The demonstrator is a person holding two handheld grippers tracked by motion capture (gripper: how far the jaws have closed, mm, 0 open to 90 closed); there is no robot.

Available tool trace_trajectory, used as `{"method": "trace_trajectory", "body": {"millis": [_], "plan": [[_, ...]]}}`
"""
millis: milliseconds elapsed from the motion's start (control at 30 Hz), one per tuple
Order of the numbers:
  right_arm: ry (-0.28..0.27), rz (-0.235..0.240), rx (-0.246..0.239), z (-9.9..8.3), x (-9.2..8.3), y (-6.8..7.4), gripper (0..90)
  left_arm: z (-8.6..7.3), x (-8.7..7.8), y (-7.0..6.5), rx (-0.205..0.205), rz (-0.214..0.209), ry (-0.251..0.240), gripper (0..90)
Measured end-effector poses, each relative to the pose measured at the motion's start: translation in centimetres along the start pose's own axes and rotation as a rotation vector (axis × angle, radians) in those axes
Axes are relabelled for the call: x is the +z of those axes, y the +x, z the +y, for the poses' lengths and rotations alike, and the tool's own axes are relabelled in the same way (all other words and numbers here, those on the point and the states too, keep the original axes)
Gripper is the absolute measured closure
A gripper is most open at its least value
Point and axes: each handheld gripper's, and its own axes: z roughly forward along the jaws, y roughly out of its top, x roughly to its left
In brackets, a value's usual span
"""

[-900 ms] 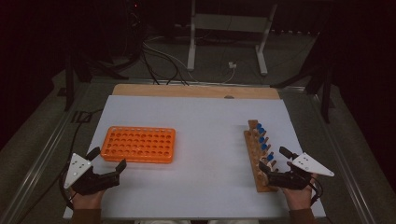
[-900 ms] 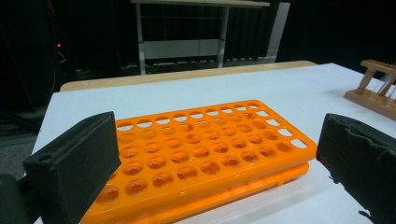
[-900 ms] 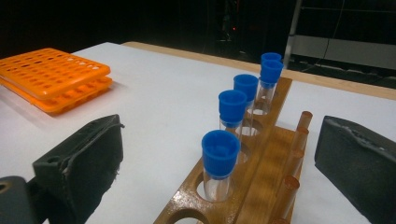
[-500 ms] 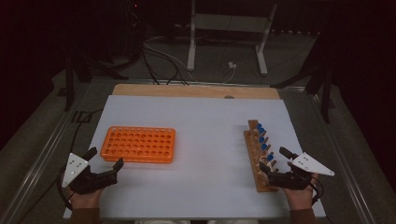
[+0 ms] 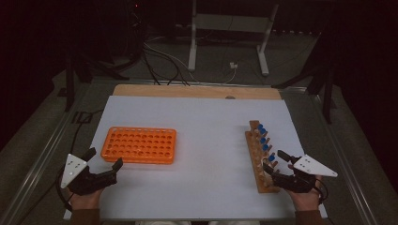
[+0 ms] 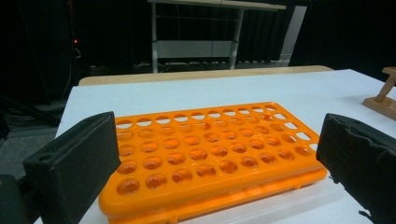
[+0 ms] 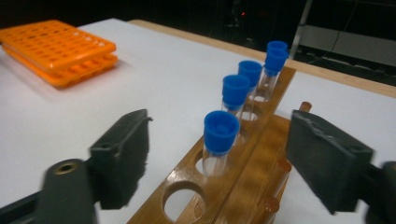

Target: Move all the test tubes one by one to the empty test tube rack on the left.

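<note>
An orange tube rack (image 5: 141, 145) with empty holes lies flat on the white table top (image 5: 206, 122), left of centre. My left gripper (image 5: 104, 159) hovers just in front of its near left corner, open, with nothing between the wide-apart pads (image 6: 74, 163); the orange rack (image 6: 215, 154) sits ahead of them. At the right stands a wooden rack (image 5: 259, 164) holding several blue-capped tubes (image 5: 265, 140). My right gripper (image 5: 274, 161) is at its near end, open. The nearest blue-capped tube (image 7: 219, 140) stands between its pads (image 7: 327, 158), touching neither. The wooden rack (image 7: 243, 182) has an empty hole in front.
A bare wooden strip (image 5: 197, 91) edges the far side of the table. Beyond it are cables and a metal stand (image 5: 225, 28) on a dark floor. The white surface between the two racks is open. The wooden rack's end (image 6: 383, 93) shows at the right of the left gripper view.
</note>
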Motion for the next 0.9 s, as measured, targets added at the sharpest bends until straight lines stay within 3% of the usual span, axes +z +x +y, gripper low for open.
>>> {"method": "trace_trajectory", "body": {"millis": [133, 167, 200, 333, 900], "plan": [[0.036, 0.0, -0.012, -0.2, 0.3, 0.1, 55.1, 0.0, 0.0, 0.0, 0.001, -0.001, 0.002, 0.3], [0.036, 0.0, -0.012, -0.2, 0.3, 0.1, 55.1, 0.0, 0.0, 0.0, 0.001, -0.001, 0.002, 0.3], [0.046, 0.011, -0.017, -0.3, 0.3, 0.1, 64.6, 0.0, 0.0, 0.0, 0.002, -0.001, 0.004, 0.3], [0.048, 0.017, -0.02, -0.2, 0.2, 0.0, 75.4, -0.1, 0.1, -0.1, 0.001, -0.002, 0.004, 0.3], [0.075, -0.011, -0.02, 0.1, 1.6, 0.3, 76.7, -0.1, 0.3, -0.3, 0.011, -0.006, 0.019, 0.3]]}}
